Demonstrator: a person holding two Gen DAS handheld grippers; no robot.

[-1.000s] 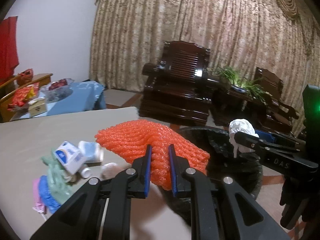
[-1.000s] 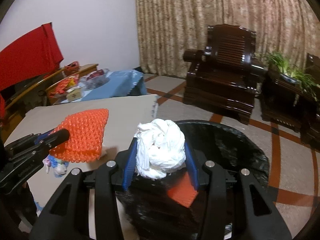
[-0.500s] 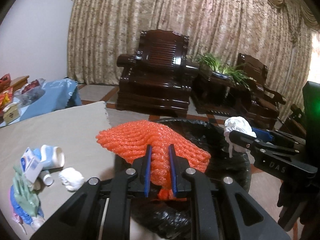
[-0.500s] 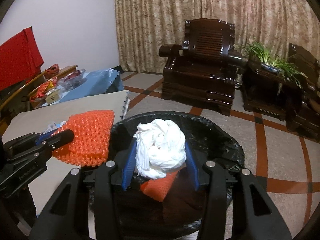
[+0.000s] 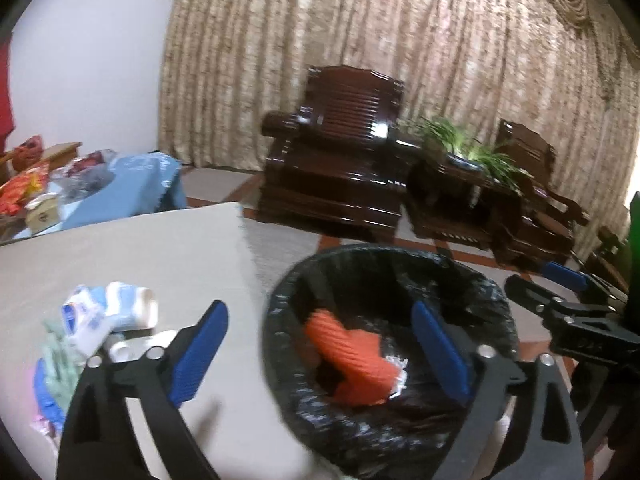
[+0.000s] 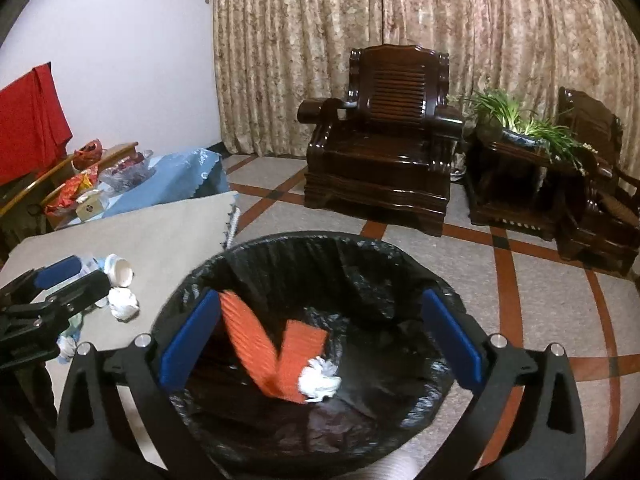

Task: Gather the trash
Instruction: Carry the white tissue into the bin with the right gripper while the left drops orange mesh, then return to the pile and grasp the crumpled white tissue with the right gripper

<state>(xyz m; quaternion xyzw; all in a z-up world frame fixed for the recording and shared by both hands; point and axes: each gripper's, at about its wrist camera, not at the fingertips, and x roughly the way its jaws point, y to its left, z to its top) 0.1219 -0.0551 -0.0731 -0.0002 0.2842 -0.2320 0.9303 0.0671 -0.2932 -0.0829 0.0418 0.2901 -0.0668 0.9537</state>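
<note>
Both loads just dropped: orange foam net point(image 6: 276, 356) and white wad point(image 6: 319, 379) now lie in the bin point(image 6: 400, 252). Left gripper point(image 5: 320, 354) and right gripper point(image 6: 318, 338) gape wide, empty. Next, swing toward the litter pile point(image 5: 108, 316) at 9 o'clock, staying spread.

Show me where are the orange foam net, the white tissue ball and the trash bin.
orange foam net point(image 6: 296, 356): right wrist view, middle of its ribbed face.
white tissue ball point(image 6: 319, 380): right wrist view, centre of the wad.
trash bin point(image 6: 304, 240): right wrist view, far rim of the black liner.
</note>
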